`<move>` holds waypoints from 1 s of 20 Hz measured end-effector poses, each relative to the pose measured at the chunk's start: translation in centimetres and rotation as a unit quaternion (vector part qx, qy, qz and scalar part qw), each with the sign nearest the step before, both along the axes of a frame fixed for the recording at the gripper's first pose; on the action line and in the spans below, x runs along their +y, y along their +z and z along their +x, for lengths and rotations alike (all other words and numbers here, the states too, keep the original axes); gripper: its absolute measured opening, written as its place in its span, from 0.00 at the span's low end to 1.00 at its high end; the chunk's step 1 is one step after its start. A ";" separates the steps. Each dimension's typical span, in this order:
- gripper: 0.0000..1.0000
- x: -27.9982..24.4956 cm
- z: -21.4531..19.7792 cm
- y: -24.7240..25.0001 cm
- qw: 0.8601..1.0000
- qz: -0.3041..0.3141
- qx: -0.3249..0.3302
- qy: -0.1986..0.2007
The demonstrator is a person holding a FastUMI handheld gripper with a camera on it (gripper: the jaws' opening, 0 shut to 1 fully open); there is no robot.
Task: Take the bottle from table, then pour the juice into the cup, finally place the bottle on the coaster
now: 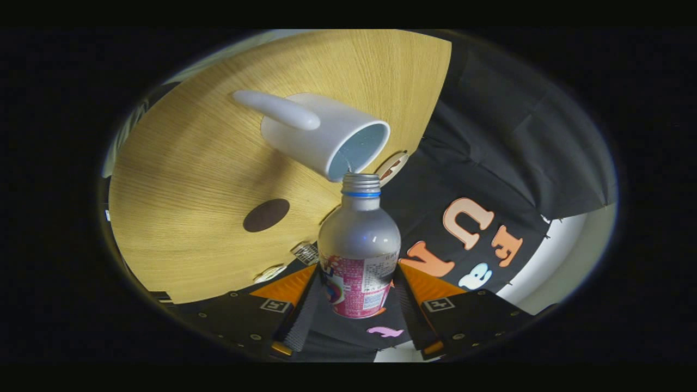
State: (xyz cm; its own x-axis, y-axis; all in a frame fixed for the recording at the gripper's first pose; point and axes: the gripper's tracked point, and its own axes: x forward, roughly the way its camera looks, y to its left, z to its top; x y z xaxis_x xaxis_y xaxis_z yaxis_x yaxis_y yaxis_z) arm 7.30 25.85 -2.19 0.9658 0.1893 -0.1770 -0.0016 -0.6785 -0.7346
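— What carried everything?
— A light wooden table [179,179] with straight grain.
— And what sat on it?
— A white ceramic cup with a long handle [321,133]. A dark brown round coaster [266,215] lay near the cup, well apart from it. A pale round disc [393,166] lay just beside the cup at the table's edge.

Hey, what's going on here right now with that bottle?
A hand-held gripper is shut on a bottle, one finger on each side of its labelled body. The view is rolled over, so the bottle is tipped with its uncapped mouth right at the rim of a white cup on the wooden table. No juice stream can be made out. A dark round coaster lies bare on the table.
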 end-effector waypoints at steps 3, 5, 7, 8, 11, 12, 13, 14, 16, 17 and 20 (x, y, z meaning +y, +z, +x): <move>0.73 0.1 0.3 0.2 1.000 -0.009 0.003 0.000; 0.73 0.1 0.1 0.0 1.000 -0.003 0.003 0.000; 0.73 0.2 -0.2 -0.2 1.000 0.008 0.005 0.001; 0.73 0.3 -0.4 -0.4 1.000 0.016 0.009 0.001; 0.73 -0.1 -0.3 -0.3 0.997 0.067 0.021 -0.008; 0.73 -0.2 -0.2 -0.2 0.996 0.088 0.027 -0.012; 0.73 -0.3 -0.2 -0.3 0.993 0.110 0.031 -0.015; 0.73 -0.5 -0.2 -0.5 0.990 0.133 0.042 -0.019; 0.73 -0.9 -0.1 -0.9 0.978 0.194 0.068 -0.032; 0.74 -1.0 -0.1 -0.7 0.971 0.226 0.071 -0.034; 0.74 -2.1 0.1 -0.3 0.942 0.319 0.084 -0.053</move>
State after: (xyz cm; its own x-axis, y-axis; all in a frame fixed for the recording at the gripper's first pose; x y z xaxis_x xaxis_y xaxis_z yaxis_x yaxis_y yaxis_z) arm 7.37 23.73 -2.46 0.9536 0.2141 -0.2118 -0.1972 -0.0874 -0.9765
